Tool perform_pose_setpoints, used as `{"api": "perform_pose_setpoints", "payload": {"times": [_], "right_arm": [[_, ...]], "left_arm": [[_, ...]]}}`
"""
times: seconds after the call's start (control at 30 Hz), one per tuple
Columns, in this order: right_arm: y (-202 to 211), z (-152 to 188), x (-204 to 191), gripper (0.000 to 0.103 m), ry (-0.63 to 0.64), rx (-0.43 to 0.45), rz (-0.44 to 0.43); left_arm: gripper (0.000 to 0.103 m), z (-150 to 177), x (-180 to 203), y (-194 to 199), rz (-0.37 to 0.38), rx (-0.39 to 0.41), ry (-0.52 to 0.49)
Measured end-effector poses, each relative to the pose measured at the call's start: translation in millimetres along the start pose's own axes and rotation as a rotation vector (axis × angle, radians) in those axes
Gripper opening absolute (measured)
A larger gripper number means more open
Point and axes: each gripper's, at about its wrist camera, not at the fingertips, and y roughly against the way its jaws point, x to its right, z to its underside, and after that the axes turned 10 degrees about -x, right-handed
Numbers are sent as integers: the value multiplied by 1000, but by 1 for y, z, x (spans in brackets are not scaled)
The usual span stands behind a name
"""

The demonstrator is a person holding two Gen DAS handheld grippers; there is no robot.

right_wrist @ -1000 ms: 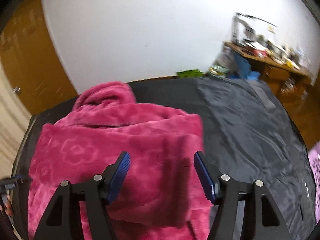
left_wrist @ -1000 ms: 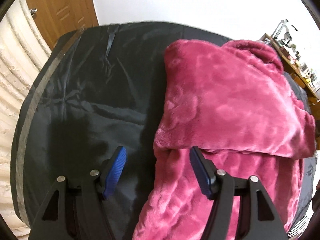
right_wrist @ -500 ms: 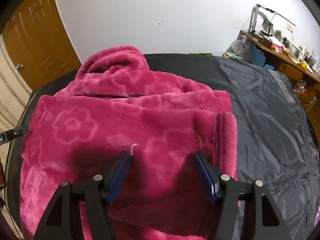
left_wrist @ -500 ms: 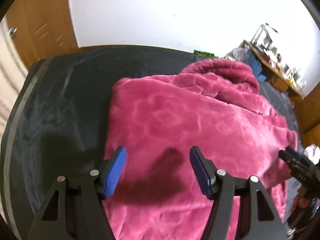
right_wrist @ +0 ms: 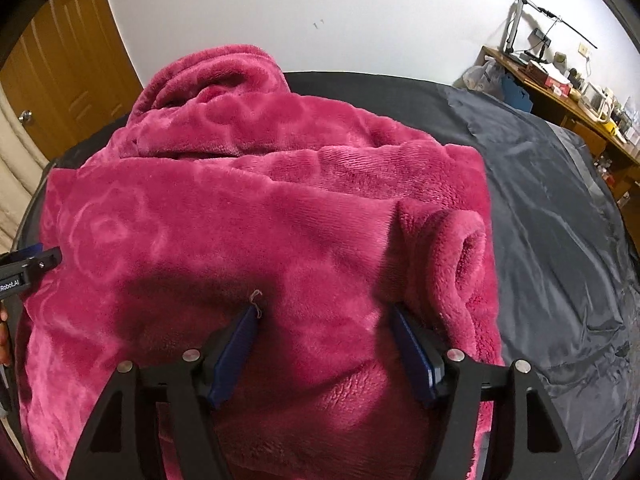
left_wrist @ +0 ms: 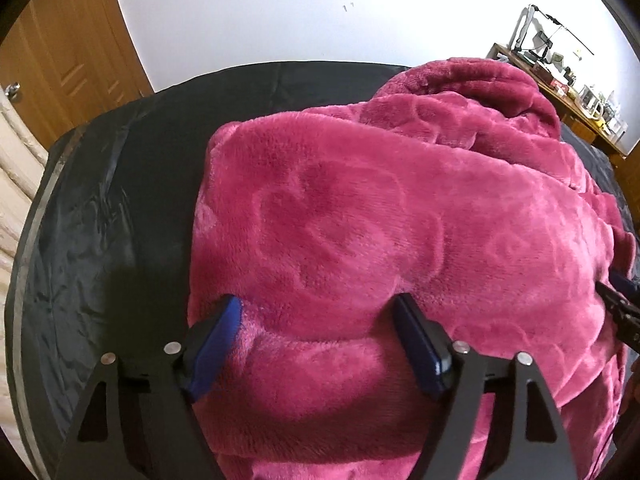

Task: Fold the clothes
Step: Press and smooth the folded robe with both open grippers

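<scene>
Left wrist view: left gripper [left_wrist: 316,312] over the near left part of a magenta fleece robe [left_wrist: 400,220]; its jaws have just been opening, spread wide with fleece bulging between them, pads not pressing.
Right wrist view: right gripper [right_wrist: 324,316] spread apart over the robe's near right part, beside a rolled cuff [right_wrist: 460,264]; fleece lies between the blue fingers [right_wrist: 236,344], not pinched.
Robe: folded in layers on a black sheet [right_wrist: 560,240], hood end toward the white wall [right_wrist: 300,12].
Surroundings: wooden door [left_wrist: 68,52] at left, cluttered counter [right_wrist: 560,84] at right.
Loose thread: near the right gripper's left pad.
</scene>
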Motion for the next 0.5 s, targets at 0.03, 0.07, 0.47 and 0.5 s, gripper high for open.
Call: {"api": "perform_pose_setpoints", "payload": {"times": [0.03,0.07,0.47,0.5], "right_arm": [[0,1,0,72,3,5,1],[0,1,0,72,5,6,1],[25,-17,-4,72,-50,38,-15],[19,-18,-5,72,-46,21,-11]], "left_arm": [[83,-1,0,1,1,-5,4],[83,-2,-1,2,2,-10,8],[83,-48,4,18,1,62,36],[83,-53,4,12,-5,49,41]]}}
